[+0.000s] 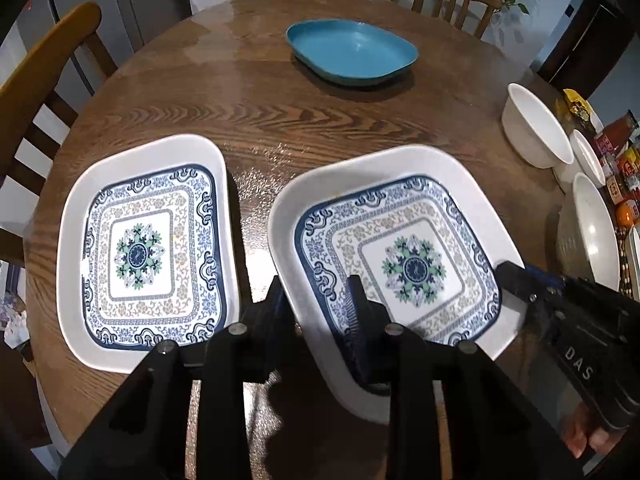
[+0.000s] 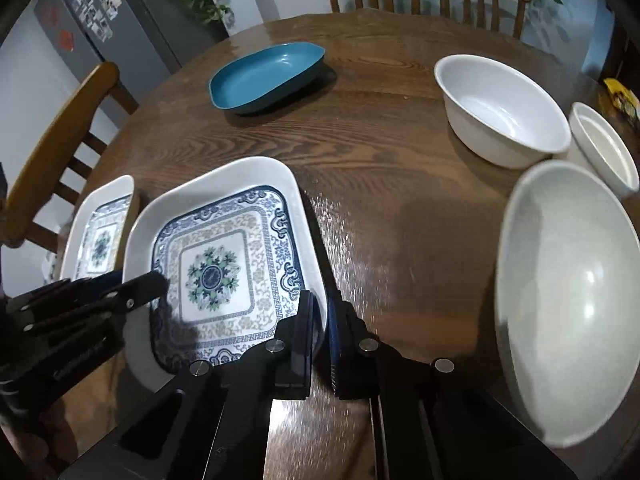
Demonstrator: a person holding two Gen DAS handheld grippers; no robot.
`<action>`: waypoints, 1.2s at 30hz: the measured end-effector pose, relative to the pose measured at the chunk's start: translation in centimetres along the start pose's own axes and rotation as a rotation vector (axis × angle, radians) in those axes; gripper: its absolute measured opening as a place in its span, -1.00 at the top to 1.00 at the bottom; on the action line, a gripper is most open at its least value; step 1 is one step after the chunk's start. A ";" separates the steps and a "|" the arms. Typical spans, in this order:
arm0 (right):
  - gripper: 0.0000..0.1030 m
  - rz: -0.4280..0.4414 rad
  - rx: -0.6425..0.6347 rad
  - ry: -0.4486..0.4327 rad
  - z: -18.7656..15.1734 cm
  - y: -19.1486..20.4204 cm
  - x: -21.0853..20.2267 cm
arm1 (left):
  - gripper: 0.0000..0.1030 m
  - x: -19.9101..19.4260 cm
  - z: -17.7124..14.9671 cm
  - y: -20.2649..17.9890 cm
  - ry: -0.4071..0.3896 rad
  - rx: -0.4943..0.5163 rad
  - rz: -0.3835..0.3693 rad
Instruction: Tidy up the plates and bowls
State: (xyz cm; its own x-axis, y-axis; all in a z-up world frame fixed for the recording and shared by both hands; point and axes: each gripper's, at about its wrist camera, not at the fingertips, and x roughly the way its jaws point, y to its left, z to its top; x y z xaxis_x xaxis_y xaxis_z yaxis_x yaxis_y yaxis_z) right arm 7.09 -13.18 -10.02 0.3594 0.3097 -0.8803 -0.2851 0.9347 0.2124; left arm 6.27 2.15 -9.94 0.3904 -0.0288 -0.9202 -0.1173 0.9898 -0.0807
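While both grippers meet on one patterned plate, the scene reads as follows.

Held plate: a square white plate with a blue, green and tan ornamental pattern (image 1: 400,264), lying on the near part of the round wooden table (image 1: 320,120), between the second patterned plate and the white bowls.
Left gripper (image 1: 316,312): its two black fingers straddle the near left rim of that plate, one outside the wall and one over the patterned inside; the jaws are narrowed on the rim, gripping it.
Right gripper (image 2: 322,328): jaws almost fully closed, pinching the plate's right rim between a black pad and a blue ribbed pad.
Writing: white letters "DAS" on the body of the right gripper, seen from the left wrist view; no other text is readable.
Second patterned plate (image 1: 148,248): same design, flat on the table just left of the held one, apart from it.
Blue dish (image 1: 352,52): oval, empty, at the far middle of the table.
White bowls: a wide bowl (image 2: 500,108), a smaller one (image 2: 604,148) beside it, and a large pale bowl (image 2: 568,300) nearest the right gripper.
Packets (image 1: 616,156): colourful packaging at the table's right edge, print too small to read.
Surroundings: wooden chairs (image 1: 40,80) around the table, a grey fridge (image 2: 100,12) with photos stuck on it.
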 end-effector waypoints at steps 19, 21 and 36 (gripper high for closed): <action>0.83 0.017 0.026 -0.112 -1.7 0.6 -5.9 | 0.47 -5.1 -0.6 -0.9 -0.116 0.039 -0.025; 0.83 0.018 0.027 -0.118 -1.9 0.8 -6.2 | 0.47 -5.5 -0.7 -0.9 -0.123 0.044 -0.024; 0.82 0.018 0.042 -0.139 -2.7 1.8 -7.3 | 0.47 -7.0 -1.2 -0.5 -0.163 0.077 -0.016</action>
State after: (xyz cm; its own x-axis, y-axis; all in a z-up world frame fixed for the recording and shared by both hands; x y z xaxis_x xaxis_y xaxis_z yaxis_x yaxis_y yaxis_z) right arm 1.54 -14.20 -4.37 0.4747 0.3451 -0.8096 -0.2567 0.9342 0.2477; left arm 2.51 1.68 -3.91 0.5356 -0.0274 -0.8440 -0.0427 0.9973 -0.0594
